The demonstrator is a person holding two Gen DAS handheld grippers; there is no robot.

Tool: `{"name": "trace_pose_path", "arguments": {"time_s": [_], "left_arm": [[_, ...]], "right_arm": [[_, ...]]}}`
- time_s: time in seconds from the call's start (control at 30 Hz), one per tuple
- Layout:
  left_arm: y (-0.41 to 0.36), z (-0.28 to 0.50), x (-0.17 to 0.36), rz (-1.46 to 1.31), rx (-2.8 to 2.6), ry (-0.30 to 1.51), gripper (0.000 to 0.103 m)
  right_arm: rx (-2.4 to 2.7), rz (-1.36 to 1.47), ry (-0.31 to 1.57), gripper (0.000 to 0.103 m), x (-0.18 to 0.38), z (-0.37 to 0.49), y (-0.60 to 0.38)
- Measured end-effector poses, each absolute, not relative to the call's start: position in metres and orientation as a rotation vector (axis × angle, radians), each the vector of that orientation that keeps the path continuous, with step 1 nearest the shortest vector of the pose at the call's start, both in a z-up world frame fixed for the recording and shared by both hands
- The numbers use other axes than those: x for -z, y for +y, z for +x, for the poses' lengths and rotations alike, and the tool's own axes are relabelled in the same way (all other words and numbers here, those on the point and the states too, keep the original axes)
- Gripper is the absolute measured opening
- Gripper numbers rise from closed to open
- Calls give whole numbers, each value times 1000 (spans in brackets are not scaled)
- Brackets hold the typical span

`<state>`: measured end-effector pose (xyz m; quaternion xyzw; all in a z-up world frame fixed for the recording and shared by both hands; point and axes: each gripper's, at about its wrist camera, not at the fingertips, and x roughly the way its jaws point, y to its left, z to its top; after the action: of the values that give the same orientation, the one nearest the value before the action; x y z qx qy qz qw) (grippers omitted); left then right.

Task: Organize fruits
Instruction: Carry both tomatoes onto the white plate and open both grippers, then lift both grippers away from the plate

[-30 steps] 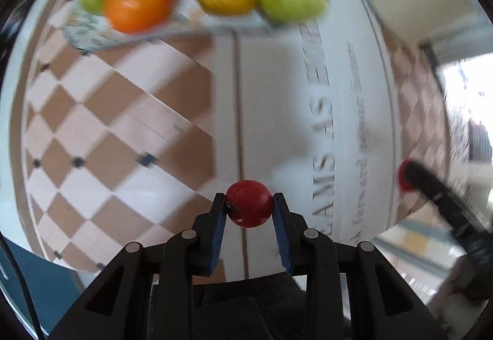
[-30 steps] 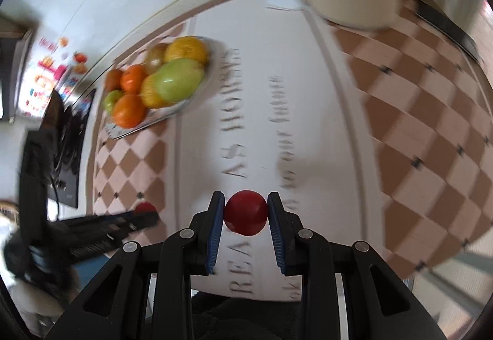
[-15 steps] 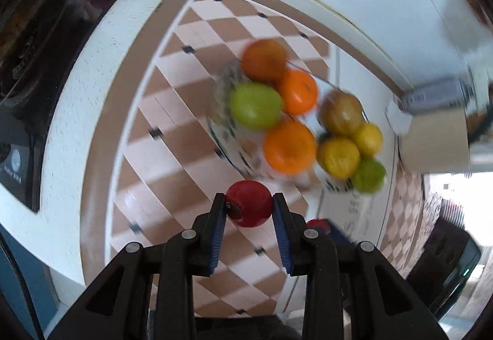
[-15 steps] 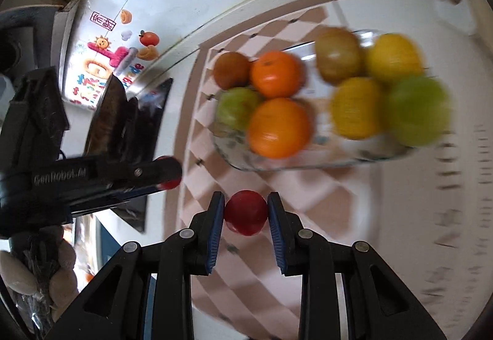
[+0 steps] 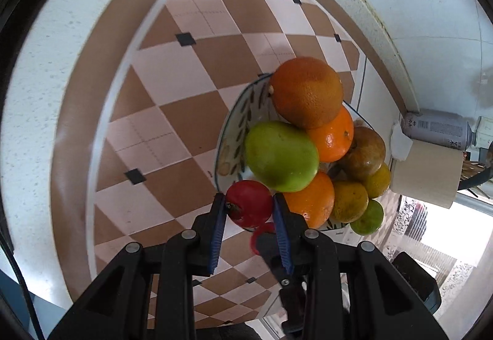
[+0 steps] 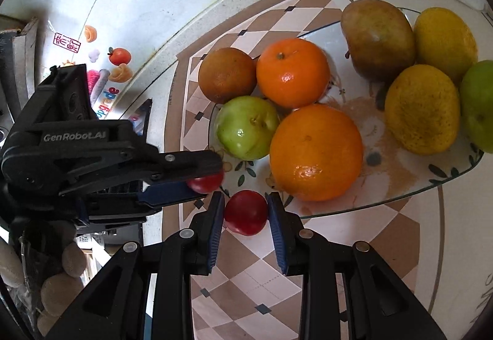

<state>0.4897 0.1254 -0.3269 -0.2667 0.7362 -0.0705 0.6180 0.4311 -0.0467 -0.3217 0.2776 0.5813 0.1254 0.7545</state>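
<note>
red fruit (image 5: 249,206) pinched in left gripper (image 5: 250,216); second red fruit (image 6: 246,212) pinched in right gripper (image 6: 246,213). both poised at plate rim (image 6: 400,201), near green apple (image 6: 246,128), likely for release among piled citrus.

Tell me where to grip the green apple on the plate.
Take the green apple across its round middle, coming from above: its stem points up, oranges press against it on two sides, and the plate blocks any low approach.
</note>
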Motion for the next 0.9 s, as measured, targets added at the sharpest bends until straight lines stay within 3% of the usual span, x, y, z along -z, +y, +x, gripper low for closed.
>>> {"name": "trace_pose_path", "arguments": {"time_s": [0.07,0.17,0.33,0.5,0.53,0.6,0.77,0.87,0.9], "left_arm": [[125,491,331,-613,177,1713,30],[122,491,334,-606,184,1733,30],[121,490,326,-552,171,1724,37],[111,478,300,-345,142,1642,39],[108,472,294,-297,134,1622,41],[102,459,282,-219,134,1578,57],[87,415,251,-61,104,1469,68],[77,392,236,-21,86,1426,87],[72,384,231,-8,77,1407,89]], "right_arm": [[-256,611,1286,35,325,431,-47],[-241,627,1293,53,326,431,-51],[-212,614,1288,58,315,422,-64],[-133,484,1290,77,290,398,-87],[-109,456,1289,81,286,393,-92],[-61,393,1270,82,271,381,-105],[21,272,1216,93,236,354,-132],[52,194,1179,97,213,341,-141],[52,167,1166,97,205,336,-143]]}}
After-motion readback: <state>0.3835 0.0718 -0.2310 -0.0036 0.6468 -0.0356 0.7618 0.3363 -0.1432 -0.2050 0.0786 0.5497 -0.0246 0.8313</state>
